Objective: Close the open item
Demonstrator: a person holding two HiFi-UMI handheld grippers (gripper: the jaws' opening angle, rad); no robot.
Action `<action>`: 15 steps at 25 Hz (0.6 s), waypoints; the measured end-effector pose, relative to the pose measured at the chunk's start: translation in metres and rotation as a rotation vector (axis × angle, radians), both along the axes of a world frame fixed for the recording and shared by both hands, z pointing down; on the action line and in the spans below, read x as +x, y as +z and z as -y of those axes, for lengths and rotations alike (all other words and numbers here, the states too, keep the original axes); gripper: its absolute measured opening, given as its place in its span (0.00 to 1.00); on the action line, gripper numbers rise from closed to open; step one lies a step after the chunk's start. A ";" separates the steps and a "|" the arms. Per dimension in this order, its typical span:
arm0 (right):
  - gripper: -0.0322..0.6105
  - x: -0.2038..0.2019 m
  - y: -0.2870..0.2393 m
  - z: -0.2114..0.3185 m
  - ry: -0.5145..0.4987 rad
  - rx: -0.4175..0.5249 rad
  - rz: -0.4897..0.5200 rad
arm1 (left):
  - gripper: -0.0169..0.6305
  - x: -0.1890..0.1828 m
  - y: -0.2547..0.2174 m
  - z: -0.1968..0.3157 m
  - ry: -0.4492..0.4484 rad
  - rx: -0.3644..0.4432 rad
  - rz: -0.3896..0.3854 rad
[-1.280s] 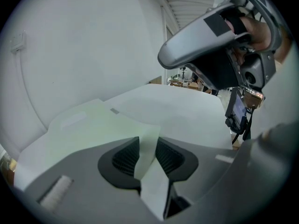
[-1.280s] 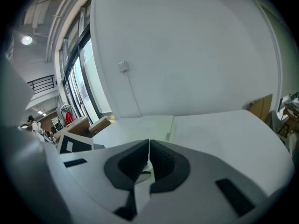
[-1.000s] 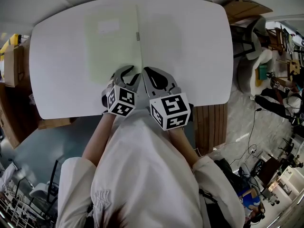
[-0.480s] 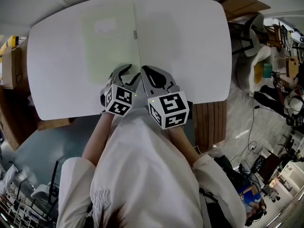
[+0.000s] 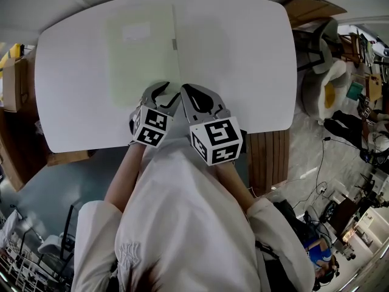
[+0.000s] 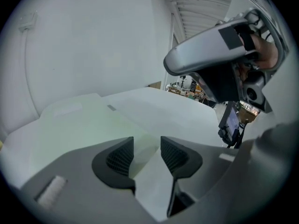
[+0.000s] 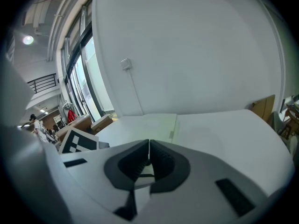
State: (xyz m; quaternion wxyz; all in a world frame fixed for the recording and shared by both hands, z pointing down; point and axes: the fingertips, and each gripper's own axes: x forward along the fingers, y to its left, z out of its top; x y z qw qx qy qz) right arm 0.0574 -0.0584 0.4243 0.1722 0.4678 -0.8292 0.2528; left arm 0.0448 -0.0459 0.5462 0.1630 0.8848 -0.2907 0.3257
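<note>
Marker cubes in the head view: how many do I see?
2. The left cube sits over the table's near edge; the right cube is beside it, to its right. None appears hidden.

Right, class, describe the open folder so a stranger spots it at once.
Start at the big white table. The folder lies flat and open near its middle. Its pale green left half and the small grey tab at the fold stand out against the white top.

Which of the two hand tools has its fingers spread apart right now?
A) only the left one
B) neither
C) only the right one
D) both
A: the left gripper has just been opening its fingers, which show a clear gap with nothing in it, while the right gripper has its fingers touching.
</note>
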 end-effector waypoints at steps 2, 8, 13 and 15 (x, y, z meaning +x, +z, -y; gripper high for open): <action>0.07 0.000 0.000 0.000 -0.001 0.000 -0.001 | 0.31 0.000 0.000 0.000 -0.004 -0.005 -0.004; 0.07 -0.001 0.000 -0.002 -0.007 -0.002 -0.005 | 0.23 -0.004 -0.001 0.005 -0.048 0.001 0.011; 0.07 -0.001 0.002 -0.002 -0.005 -0.007 -0.009 | 0.13 -0.010 0.001 0.011 -0.089 -0.005 0.031; 0.07 -0.001 0.001 -0.002 -0.004 -0.009 -0.010 | 0.13 -0.010 0.001 0.011 -0.086 -0.012 0.037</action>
